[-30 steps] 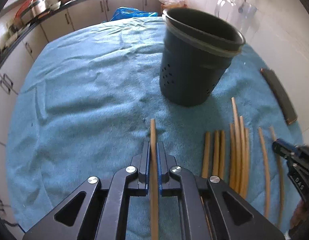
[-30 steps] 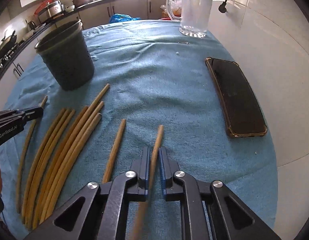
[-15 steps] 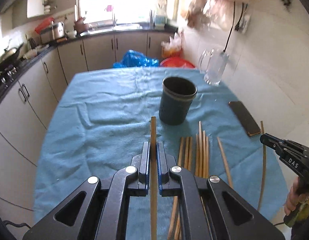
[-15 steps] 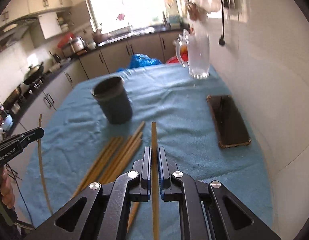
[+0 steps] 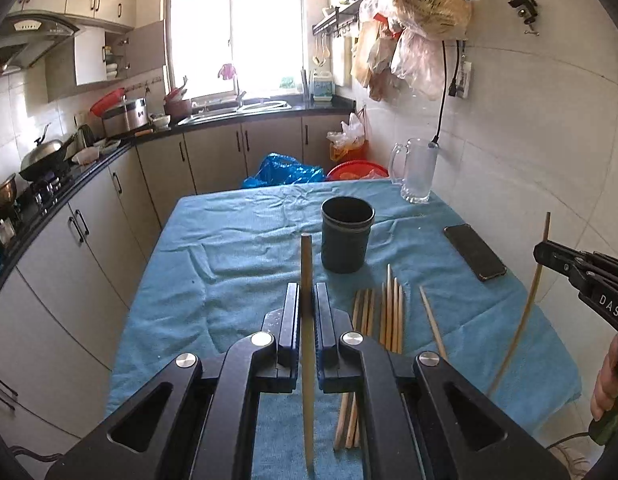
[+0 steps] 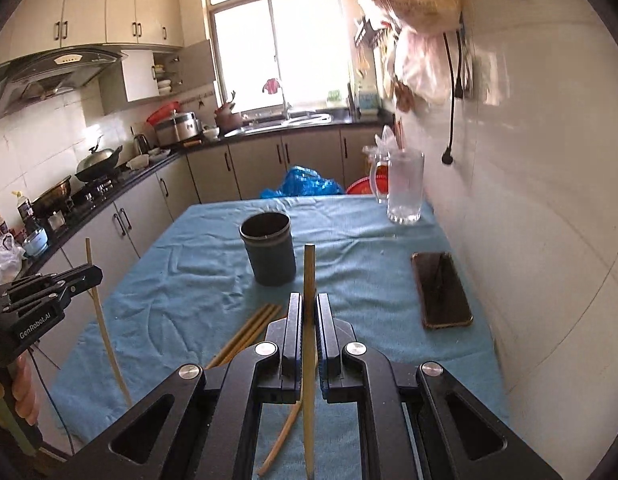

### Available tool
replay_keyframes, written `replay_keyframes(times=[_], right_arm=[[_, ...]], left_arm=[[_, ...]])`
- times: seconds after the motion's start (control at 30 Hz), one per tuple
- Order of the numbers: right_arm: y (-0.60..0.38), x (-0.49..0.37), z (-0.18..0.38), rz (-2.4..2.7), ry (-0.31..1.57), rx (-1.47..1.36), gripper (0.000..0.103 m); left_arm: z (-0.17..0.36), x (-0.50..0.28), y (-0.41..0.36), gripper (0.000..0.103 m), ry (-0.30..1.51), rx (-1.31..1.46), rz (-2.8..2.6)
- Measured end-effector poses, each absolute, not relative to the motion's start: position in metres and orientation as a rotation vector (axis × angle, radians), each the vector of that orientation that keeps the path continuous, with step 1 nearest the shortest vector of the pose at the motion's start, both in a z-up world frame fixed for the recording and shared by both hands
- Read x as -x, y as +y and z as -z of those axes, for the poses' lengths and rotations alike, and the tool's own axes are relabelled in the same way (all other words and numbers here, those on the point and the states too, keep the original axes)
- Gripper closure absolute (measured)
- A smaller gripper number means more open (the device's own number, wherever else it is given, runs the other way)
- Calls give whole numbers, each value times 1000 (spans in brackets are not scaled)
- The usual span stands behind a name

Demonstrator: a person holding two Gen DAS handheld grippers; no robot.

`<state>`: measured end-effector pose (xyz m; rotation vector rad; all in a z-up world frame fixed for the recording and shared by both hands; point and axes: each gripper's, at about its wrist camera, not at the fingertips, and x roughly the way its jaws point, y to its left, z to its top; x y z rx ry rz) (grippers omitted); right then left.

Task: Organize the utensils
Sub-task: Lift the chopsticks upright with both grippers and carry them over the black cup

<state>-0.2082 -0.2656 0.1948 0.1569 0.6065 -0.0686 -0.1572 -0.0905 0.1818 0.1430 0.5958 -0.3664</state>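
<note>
- Gripping a single wooden chopstick [image 5: 306,276], the left gripper [image 5: 307,300] has its jaws closed tight on the shaft, which runs straight down the slot between the blue pads; its blunt tip stands out past the fingertips and the rest trails back under the camera.
- The right gripper [image 6: 308,308] is clamped the same way on a second chopstick [image 6: 309,276], held along the line of its fingers, tip forward.
- Both held sticks are lifted clear of the blue towel [image 5: 237,264] that covers the table.
- From the left wrist view, the right gripper shows at the right edge, its stick crossing the jaws and curving down below them.
- The dark utensil cup [image 5: 347,234] stands upright near the middle of the towel, ahead of both grippers, well apart from either held tip.
- Loose chopsticks [image 5: 391,316] lie in a row on the towel, on the near side of the cup.
- A phone [image 5: 474,252] lies flat toward the wall side, and a glass mug [image 5: 417,174] stands at the far corner.
</note>
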Motion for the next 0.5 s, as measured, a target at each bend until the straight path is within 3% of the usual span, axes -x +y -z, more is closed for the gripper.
replay_keyframes(times=[0.5], right_arm=[[-269,175,-242,13,531,-177,97]], left_arm=[[-230,132,-101,97,548,-109,464]])
